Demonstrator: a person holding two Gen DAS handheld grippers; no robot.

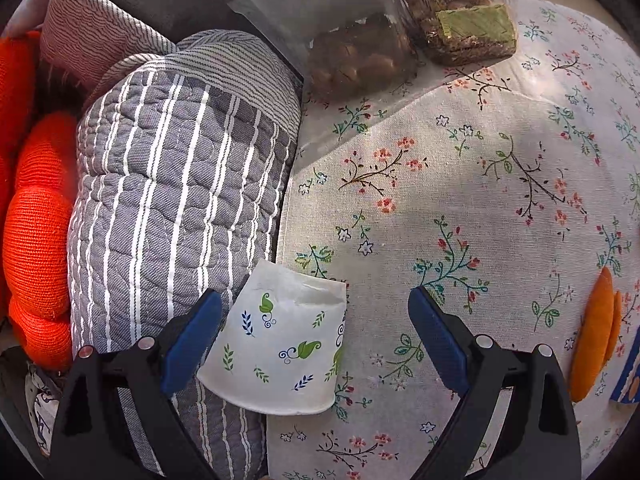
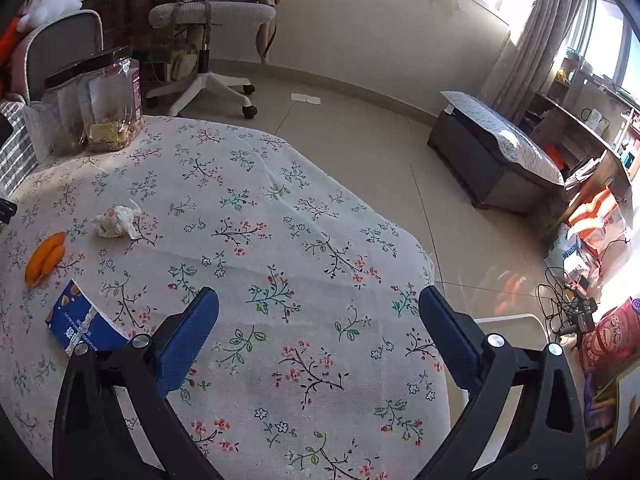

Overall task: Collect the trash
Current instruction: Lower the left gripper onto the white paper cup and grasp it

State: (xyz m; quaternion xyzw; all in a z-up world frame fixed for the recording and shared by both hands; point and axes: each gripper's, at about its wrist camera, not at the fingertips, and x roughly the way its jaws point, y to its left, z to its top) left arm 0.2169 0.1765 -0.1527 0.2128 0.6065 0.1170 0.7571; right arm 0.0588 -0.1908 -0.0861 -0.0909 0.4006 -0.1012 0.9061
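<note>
The left tool (image 1: 316,320) stands wide open and holds nothing, its blue pads either side of a crushed paper cup (image 1: 280,344) that lies on its side at the counter's (image 1: 480,200) left edge, wedged against a grey striped cushion (image 1: 176,184). That spread suits the cup's broad, flattened body, and it looks like the first piece of trash to be taken, though the left pad sits over the cushion and may catch fabric if it closes here. The right tool (image 2: 320,328) is also wide open and empty, hovering over bare floral cloth near the counter's right edge, probably waiting. Further trash lies toward the counter's left side: a crumpled tissue (image 2: 116,218), orange peel (image 2: 44,258) and a torn blue wrapper (image 2: 80,324). Two clear jars (image 2: 96,100) at the far left corner look like stores, not rubbish.
</note>
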